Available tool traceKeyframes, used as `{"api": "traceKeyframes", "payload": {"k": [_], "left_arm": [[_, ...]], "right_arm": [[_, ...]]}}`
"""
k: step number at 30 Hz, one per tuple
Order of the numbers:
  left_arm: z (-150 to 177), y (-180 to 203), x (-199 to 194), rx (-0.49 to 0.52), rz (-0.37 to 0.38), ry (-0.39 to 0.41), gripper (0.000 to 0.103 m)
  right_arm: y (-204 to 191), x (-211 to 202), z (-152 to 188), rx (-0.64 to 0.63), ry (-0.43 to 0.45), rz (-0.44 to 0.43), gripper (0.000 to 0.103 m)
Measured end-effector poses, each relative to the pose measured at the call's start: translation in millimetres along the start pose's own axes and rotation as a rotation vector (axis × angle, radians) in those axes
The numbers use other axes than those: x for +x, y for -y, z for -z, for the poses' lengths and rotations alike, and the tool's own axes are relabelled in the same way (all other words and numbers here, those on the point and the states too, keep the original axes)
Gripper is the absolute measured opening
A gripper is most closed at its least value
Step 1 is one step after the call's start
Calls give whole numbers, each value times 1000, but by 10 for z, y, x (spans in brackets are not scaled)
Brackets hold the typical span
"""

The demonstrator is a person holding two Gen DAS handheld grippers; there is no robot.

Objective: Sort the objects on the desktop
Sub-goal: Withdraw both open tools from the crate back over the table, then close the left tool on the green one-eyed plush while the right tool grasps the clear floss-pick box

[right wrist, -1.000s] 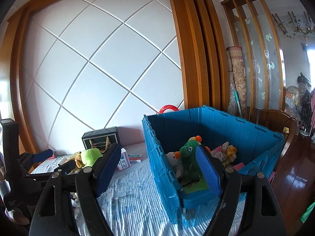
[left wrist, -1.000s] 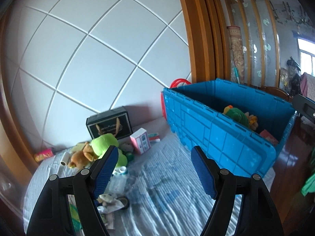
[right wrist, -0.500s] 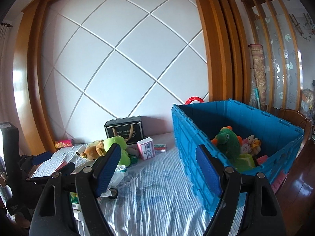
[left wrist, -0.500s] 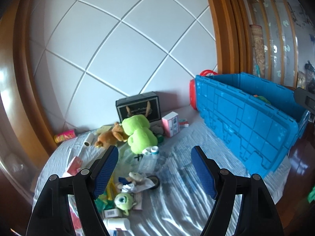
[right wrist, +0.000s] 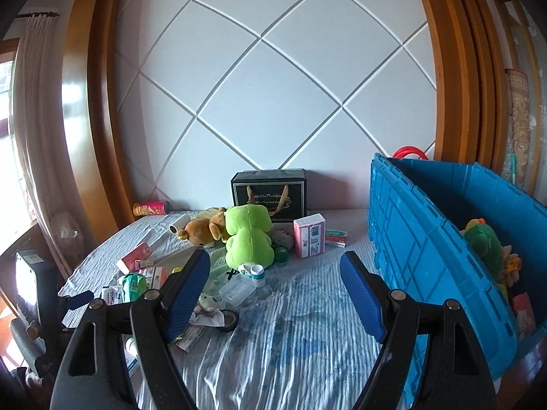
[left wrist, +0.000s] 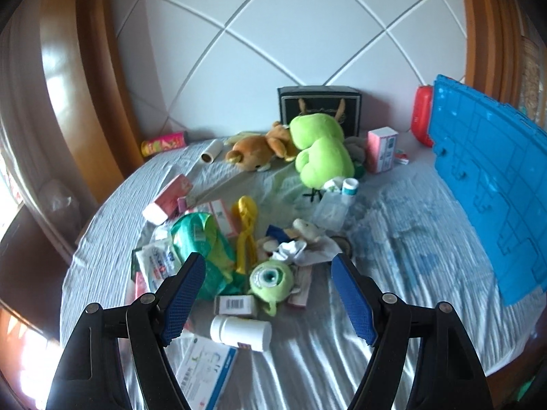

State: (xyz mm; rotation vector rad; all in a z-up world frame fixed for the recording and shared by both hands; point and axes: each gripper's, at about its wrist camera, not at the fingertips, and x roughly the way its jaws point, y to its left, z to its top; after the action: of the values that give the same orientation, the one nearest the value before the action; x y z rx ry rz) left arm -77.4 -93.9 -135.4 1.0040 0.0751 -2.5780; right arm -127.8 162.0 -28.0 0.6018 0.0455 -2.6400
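Toy pile (left wrist: 273, 225) lies left of the crate (right wrist: 444, 259); box (right wrist: 269, 194) stands behind.

Free room: a bare strip of striped cloth on the tabletop (right wrist: 290, 335), between the clutter on the left and the blue crate (right wrist: 420, 256) on the right.

Obstacles, left: a crowded heap with the one-eyed green plush (left wrist: 271, 278), white bottle (left wrist: 241, 333), yellow tongs (left wrist: 247, 235), green packet (left wrist: 201, 239) and small boxes, touching or overlapping.

Obstacles, rear: the large green plush (right wrist: 249, 235), brown bear (right wrist: 203, 229), black gift box (right wrist: 268, 193) and pink carton (right wrist: 309, 235), against the wall.

Obstacle, right: the crate's tall wall.
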Motion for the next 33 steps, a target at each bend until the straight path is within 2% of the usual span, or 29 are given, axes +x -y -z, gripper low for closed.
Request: {"api": "traceKeyframes", "payload": {"k": [7,11,16,21,23,29,33], "left_arm": [[252,-418,295,-60,-91,-81,76],[287,-609,457,-65,-80,-105,76],[353,-767,647,1,-36,-130,76],[325,-873,883,32,70,-174,76],[304,-790,969,65,107,-177,76],[253,-406,1297,153,226,-213,76],[243,-129,1595,185,258,-260,76]], "right_arm": [[-120,737,359,-14,-168,-122,78],[-387,1126,535,-53,-256,-175,78],[-698,1554,743,-31,-373,-202,78],[-1091,1944,991,-36,-478,-214,78],[-1175,2043,1065,-35,-501,-199,78],[-995,2130,1118,17,-500,-109,78],[-813,2240,1156,33,-514,-76,78]]}}
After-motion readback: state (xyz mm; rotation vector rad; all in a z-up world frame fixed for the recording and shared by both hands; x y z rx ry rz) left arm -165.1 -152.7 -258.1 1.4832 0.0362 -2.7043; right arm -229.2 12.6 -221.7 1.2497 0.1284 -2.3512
